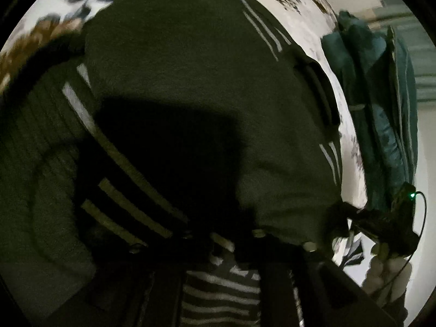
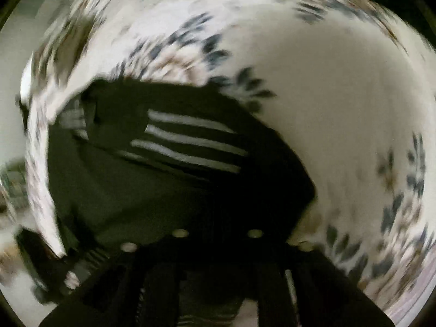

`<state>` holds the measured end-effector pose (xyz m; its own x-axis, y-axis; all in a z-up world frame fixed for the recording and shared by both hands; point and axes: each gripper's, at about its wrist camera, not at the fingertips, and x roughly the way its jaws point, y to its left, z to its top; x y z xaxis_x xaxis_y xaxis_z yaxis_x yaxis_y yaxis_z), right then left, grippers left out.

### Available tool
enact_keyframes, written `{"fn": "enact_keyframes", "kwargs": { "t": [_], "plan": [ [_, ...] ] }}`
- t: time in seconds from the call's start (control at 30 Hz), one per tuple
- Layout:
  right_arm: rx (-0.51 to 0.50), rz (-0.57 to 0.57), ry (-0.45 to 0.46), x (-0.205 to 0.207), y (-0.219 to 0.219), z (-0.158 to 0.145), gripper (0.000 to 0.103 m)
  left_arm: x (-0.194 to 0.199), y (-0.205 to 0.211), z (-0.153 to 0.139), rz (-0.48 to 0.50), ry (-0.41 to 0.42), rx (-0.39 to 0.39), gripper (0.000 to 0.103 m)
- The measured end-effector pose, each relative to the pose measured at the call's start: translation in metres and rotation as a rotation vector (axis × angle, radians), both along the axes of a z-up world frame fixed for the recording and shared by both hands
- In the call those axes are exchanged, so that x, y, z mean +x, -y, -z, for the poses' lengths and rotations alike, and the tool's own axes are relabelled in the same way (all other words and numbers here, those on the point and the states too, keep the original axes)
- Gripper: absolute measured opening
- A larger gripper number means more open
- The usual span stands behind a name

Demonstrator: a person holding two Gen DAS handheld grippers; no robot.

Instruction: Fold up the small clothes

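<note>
A dark green knit garment [image 1: 190, 87] with white stripes lies on a white floral bedsheet [image 1: 313, 21]. My left gripper [image 1: 220, 248] is low over its near edge and pinches striped fabric between its fingers. The right gripper [image 1: 387, 223] shows at the right edge of the left wrist view, at the garment's corner. In the right wrist view the same garment [image 2: 163, 185] lies folded over, its white stripes [image 2: 190, 144] facing up. My right gripper [image 2: 218, 248] sits on its near edge with dark fabric between the fingers. The view is motion-blurred.
A teal cloth pile [image 1: 381, 103] lies beyond the sheet at the right. The floral sheet [image 2: 340, 109] spreads wide to the right of the garment. A pale floor or wall [image 1: 425, 150] shows past the bed's edge.
</note>
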<state>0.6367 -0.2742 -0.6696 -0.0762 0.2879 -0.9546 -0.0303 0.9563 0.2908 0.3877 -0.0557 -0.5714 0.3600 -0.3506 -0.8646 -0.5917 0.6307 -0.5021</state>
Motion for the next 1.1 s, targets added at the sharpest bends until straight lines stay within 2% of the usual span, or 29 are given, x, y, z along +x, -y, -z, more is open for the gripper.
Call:
{"fn": "enact_keyframes", "kwargs": {
  "t": [0.03,0.1,0.17,0.23,0.3,0.33,0.37,0.4,0.43,0.47,0.5,0.53,0.6,0.63,0.7,0.73,0.77,0.83,0.9,0.93,0.97,1.0,1.1],
  "plan": [
    [0.024,0.086,0.004,-0.004,0.018,-0.008,0.045,-0.001,0.000,-0.005,0.018,0.006,0.019,0.045],
    [0.055,0.199,0.024,-0.015,0.044,-0.022,0.052,-0.006,0.001,-0.019,0.059,0.034,0.079,0.065],
    [0.082,0.266,0.005,-0.030,0.059,-0.024,0.054,-0.012,0.004,-0.028,0.119,0.021,0.181,0.066],
    [0.102,0.295,-0.058,-0.048,0.064,-0.012,0.054,-0.020,0.010,-0.021,0.216,-0.051,0.308,0.066],
    [0.099,0.308,-0.112,-0.058,0.060,0.006,0.054,-0.032,0.012,-0.008,0.273,-0.102,0.388,0.066],
    [0.111,0.314,-0.148,-0.063,0.058,0.018,0.054,-0.038,0.012,0.001,0.292,-0.113,0.396,0.066],
    [0.128,0.336,-0.181,-0.070,0.054,0.029,0.044,-0.041,0.012,0.006,0.306,-0.114,0.396,0.066],
    [0.137,0.356,-0.175,-0.081,0.058,0.030,0.023,-0.042,0.014,0.011,0.329,-0.104,0.407,0.068],
    [0.129,0.376,-0.150,-0.086,0.057,0.028,0.012,-0.042,0.015,0.013,0.336,-0.100,0.414,0.075],
    [0.126,0.391,-0.109,-0.091,0.056,0.018,0.011,-0.039,0.017,0.016,0.341,-0.099,0.407,0.082],
    [0.121,0.392,-0.089,-0.095,0.054,0.013,0.011,-0.034,0.019,0.020,0.349,-0.089,0.371,0.103],
    [0.113,0.399,-0.068,-0.099,0.053,0.005,0.011,-0.030,0.022,0.023,0.362,-0.084,0.354,0.103],
    [0.083,0.389,-0.063,-0.105,0.050,0.000,0.011,-0.021,0.031,0.032,0.385,-0.153,0.421,0.103],
    [0.045,0.375,-0.074,-0.106,0.051,0.001,0.005,-0.018,0.035,0.034,0.384,-0.174,0.452,0.103],
    [-0.096,0.360,-0.095,-0.107,0.053,0.011,0.004,-0.017,0.039,0.035,0.349,-0.189,0.483,0.103],
    [-0.132,0.354,-0.098,-0.106,0.056,0.013,0.005,-0.016,0.038,0.035,0.337,-0.196,0.477,0.103],
    [-0.137,0.362,-0.124,-0.107,0.060,0.018,0.005,-0.015,0.036,0.035,0.333,-0.201,0.468,0.103],
    [-0.016,0.409,-0.171,-0.112,0.064,0.017,0.005,-0.013,0.034,0.031,0.331,-0.203,0.448,0.103],
    [0.027,0.403,-0.155,-0.120,0.059,-0.004,0.020,-0.017,0.028,0.019,0.322,-0.170,0.404,0.103],
    [0.032,0.395,-0.140,-0.124,0.058,-0.015,0.041,-0.019,0.025,0.011,0.318,-0.150,0.387,0.103],
    [0.044,0.387,-0.124,-0.130,0.055,-0.028,0.058,-0.022,0.022,0.003,0.316,-0.133,0.380,0.103],
    [0.060,0.382,-0.118,-0.134,0.053,-0.039,0.063,-0.026,0.020,-0.007,0.317,-0.109,0.376,0.103],
    [0.095,0.368,-0.102,-0.147,0.056,-0.069,0.065,-0.043,0.026,-0.042,0.367,-0.029,0.426,0.103]
  ]
}}
